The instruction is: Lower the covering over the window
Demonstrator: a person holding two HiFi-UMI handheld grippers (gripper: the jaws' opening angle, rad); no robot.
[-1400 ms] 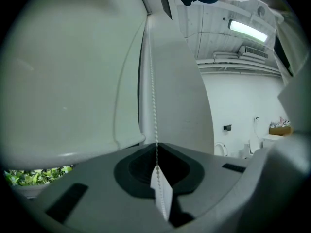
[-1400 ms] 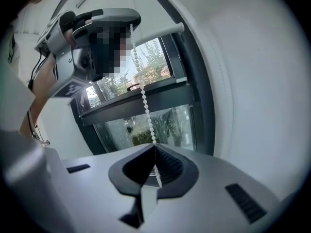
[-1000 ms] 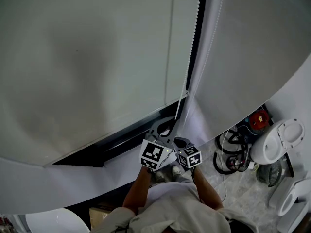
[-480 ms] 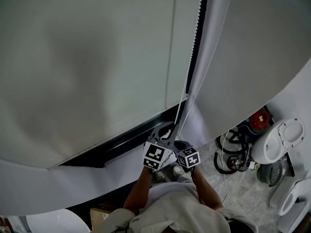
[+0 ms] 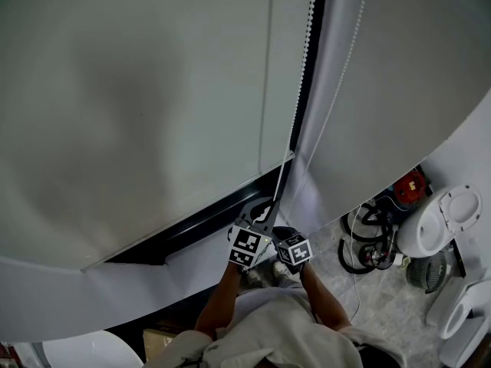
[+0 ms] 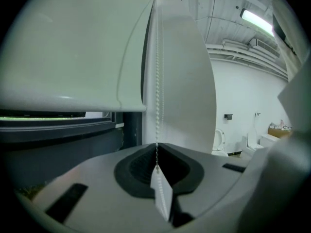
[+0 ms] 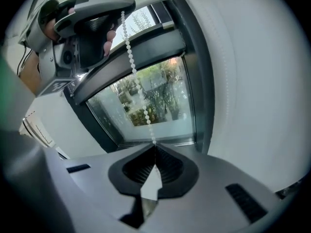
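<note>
A pale roller blind [image 5: 138, 106] hangs over the window, its bottom bar [image 5: 192, 209] slanting above the dark frame [image 5: 146, 253]. A white bead chain [image 5: 303, 67] runs down its right edge to my grippers. In the left gripper view the bead chain [image 6: 156, 81] drops straight into my left gripper [image 6: 156, 152], which is shut on it. My left gripper [image 5: 265, 205] is the upper one in the head view. Just below it my right gripper [image 5: 282, 232] is shut on the same bead chain [image 7: 138, 91]. The right gripper [image 7: 154, 147] looks up at the left gripper [image 7: 92, 13] and the uncovered glass [image 7: 155, 101].
A second white blind or curtain [image 5: 399, 75] hangs to the right of the chain. On the floor at the right stand white toilets [image 5: 437, 225], coiled black hoses [image 5: 364, 244], a red device [image 5: 409, 184] and a small fan [image 5: 422, 274]. A window sill [image 5: 92, 297] lies below.
Both grippers have sunk a little with the chain held in them. The blind's bottom bar sits slightly lower over the frame.
</note>
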